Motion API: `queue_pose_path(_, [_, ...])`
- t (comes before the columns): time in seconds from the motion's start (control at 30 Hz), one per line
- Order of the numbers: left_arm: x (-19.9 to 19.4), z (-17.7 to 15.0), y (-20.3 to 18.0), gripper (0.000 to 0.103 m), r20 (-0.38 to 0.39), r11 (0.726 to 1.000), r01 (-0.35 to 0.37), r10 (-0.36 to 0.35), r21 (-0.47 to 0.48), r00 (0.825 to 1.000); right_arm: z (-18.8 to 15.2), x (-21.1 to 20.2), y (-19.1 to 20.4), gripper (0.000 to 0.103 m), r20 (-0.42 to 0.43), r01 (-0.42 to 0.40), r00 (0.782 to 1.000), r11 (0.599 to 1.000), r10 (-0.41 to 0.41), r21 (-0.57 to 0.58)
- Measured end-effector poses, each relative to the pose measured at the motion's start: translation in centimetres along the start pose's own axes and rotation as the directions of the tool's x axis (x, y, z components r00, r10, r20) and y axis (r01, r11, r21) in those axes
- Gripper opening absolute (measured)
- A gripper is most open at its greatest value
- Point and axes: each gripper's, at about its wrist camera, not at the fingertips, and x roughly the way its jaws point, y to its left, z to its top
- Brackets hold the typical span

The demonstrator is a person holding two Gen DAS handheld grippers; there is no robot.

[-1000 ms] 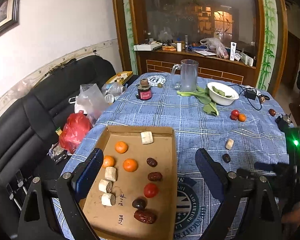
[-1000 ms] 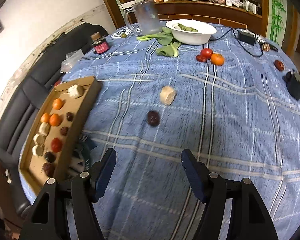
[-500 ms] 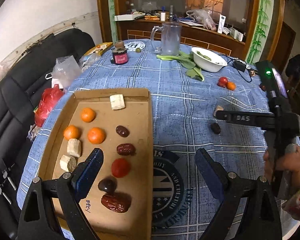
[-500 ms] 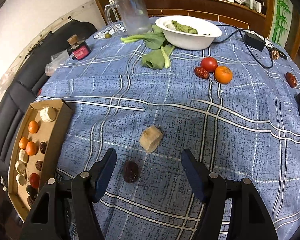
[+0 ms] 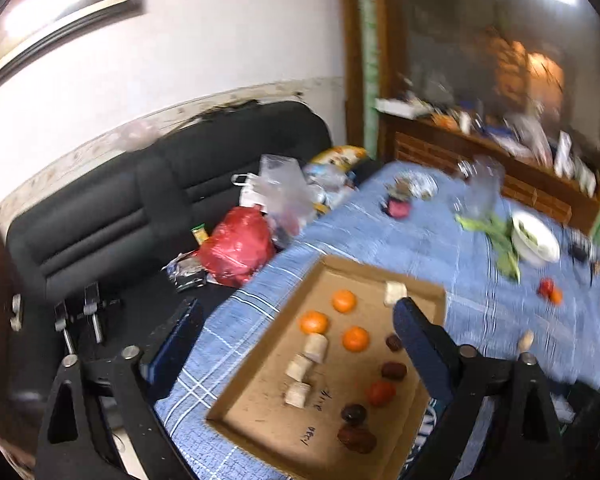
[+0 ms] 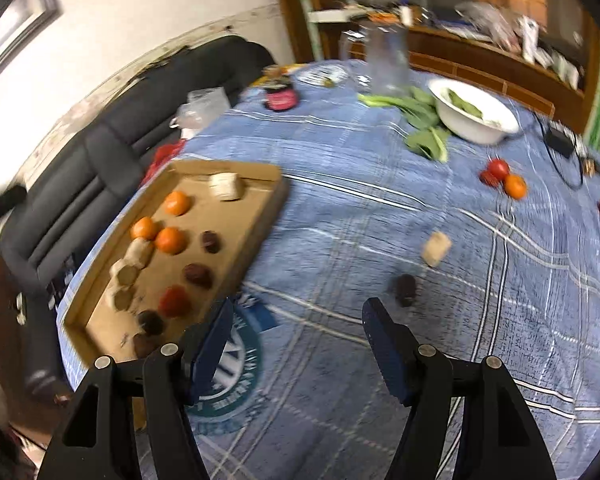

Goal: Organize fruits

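Both views have swung left since a moment ago, bringing the black sofa [image 5: 148, 208] into the left camera. On the blue tablecloth [image 6: 360, 208], the cardboard tray [image 6: 260, 216] holds 3 oranges [image 6: 171, 240], pale chunks and dark fruits. Left gripper [image 5: 296, 344] is opening wide, empty, above the tray. Right gripper [image 6: 298, 344] hangs part-open, empty, near a loose dark date [image 6: 405, 286] and a pale chunk [image 6: 436, 247].
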Motion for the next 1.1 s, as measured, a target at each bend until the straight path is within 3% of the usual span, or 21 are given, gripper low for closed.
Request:
queue_pose_path(0.13, [-0.2, 1.0, 3.1, 0.103, 0.046, 0.992, 0.053, -0.048, -0.114, 0.998, -0.3, -1.0, 2.9, 0.072, 0.005, 0.014, 1.0, 0.997, -0.014, -0.071])
queue_pose_path(0.3, [1.5, 0.8, 4.1, 0.103, 0.025, 0.995, 0.049, -0.047, -0.086, 0.999, -1.2, -1.0, 5.9, 0.072, -0.009, 0.038, 0.999, 0.99, -0.039, -0.136])
queue_pose_path(0.57, [5.2, -1.4, 4.1, 0.103, -0.139, 0.988, 0.154, -0.15, 0.024, 0.979, -1.6, 0.6, 9.0, 0.077, -0.032, 0.086, 0.995, 0.985, -0.092, -0.151])
queue_pose_path(0.73, [8.0, -3.8, 4.6, 0.103, -0.269, 0.976, 0.21, -0.187, 0.06, 0.945, -1.4, 1.6, 9.9, 0.08, -0.034, 0.155, 0.986, 0.979, -0.161, -0.136])
queue_pose_path(0.87, [9.4, -4.9, 5.0, 0.103, -0.319, 0.97, 0.23, -0.195, 0.075, 0.927, -1.5, 2.6, 10.7, 0.08, -0.045, 0.2, 0.977, 0.97, -0.208, -0.142])
queue_pose_path(1.1, [10.7, -5.0, 4.6, 0.103, -0.352, 0.963, 0.254, -0.209, 0.087, 0.912, -1.1, 3.9, 11.2, 0.081, -0.068, 0.22, 0.971, 0.966, -0.231, -0.139])
